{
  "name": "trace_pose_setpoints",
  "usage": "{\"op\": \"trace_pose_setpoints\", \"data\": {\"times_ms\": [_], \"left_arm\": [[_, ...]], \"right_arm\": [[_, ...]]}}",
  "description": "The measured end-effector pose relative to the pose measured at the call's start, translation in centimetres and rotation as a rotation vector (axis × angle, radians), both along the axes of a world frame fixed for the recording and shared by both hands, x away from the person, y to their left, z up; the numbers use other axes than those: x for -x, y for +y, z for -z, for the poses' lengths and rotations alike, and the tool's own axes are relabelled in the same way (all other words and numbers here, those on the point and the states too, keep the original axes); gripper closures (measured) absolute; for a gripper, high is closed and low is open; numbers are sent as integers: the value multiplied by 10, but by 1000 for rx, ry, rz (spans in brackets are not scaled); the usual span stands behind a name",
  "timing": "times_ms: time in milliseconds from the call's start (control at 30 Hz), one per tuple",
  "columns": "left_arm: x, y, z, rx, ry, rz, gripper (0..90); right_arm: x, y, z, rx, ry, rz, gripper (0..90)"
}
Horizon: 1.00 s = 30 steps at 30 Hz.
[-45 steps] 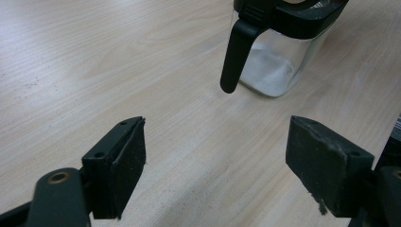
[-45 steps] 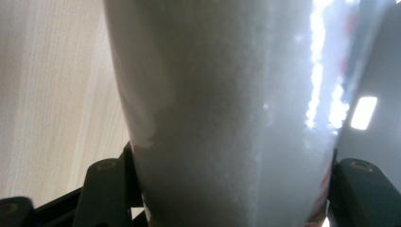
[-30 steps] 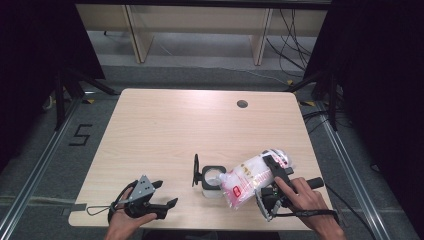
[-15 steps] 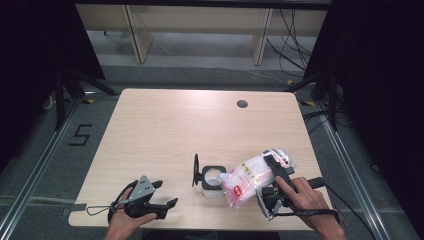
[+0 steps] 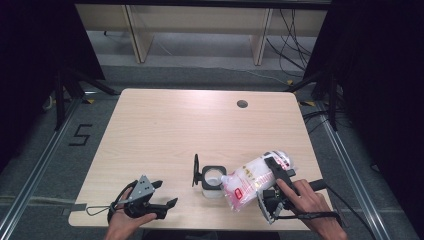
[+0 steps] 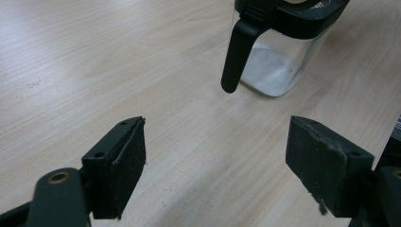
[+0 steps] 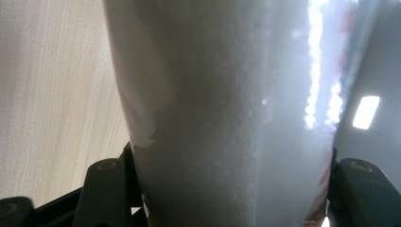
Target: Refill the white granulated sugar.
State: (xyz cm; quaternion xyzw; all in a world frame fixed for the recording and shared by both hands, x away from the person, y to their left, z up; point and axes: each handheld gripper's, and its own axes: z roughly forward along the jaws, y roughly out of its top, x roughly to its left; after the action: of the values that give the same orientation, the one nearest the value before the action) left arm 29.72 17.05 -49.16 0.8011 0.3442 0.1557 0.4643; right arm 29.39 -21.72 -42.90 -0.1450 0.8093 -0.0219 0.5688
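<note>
I see the wooden table [image 5: 165, 135] mostly bare, a small round hole [image 5: 242, 104] near its far edge and nothing lying between my tongs and the jar [image 5: 212, 180]; my left gripper [image 5: 167, 196] rests at the near left edge, its jaws apart with nothing between them. My right gripper [image 5: 280, 167] is clamped on the bag [image 5: 250, 181], which leans over the jar's open mouth at the near middle; the bag is clear plastic with red print, packed with fine white grains; the jar is clear glass with a black collar, its black lid [image 5: 195, 171] flipped up, a thin white layer on its bottom.

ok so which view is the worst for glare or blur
right gripper view: the bag sits too close to focus, with white glare streaks down its right side; left gripper view: sharp on the jar; high view: evenly lit table, dark surroundings.
</note>
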Motion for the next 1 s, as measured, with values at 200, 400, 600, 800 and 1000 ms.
{"op": "trace_pose_setpoints", "data": {"times_ms": [200, 400, 600, 800, 1000], "left_arm": [[0, 0, 0, 1, 1, 0, 202], [0, 0, 0, 0, 1, -1, 202], [0, -1, 0, 4, 7, -6, 202], [0, 0, 0, -1, 1, 0, 202], [0, 0, 0, 0, 1, -1, 202]], "right_arm": [[0, 0, 0, 10, -10, -32, 398], [0, -1, -1, 1, -25, -40, 398], [1, 0, -2, 7, -14, -32, 398], [5, 4, 0, -4, -5, -17, 398], [3, 8, -4, 19, -35, -68, 399]]}}
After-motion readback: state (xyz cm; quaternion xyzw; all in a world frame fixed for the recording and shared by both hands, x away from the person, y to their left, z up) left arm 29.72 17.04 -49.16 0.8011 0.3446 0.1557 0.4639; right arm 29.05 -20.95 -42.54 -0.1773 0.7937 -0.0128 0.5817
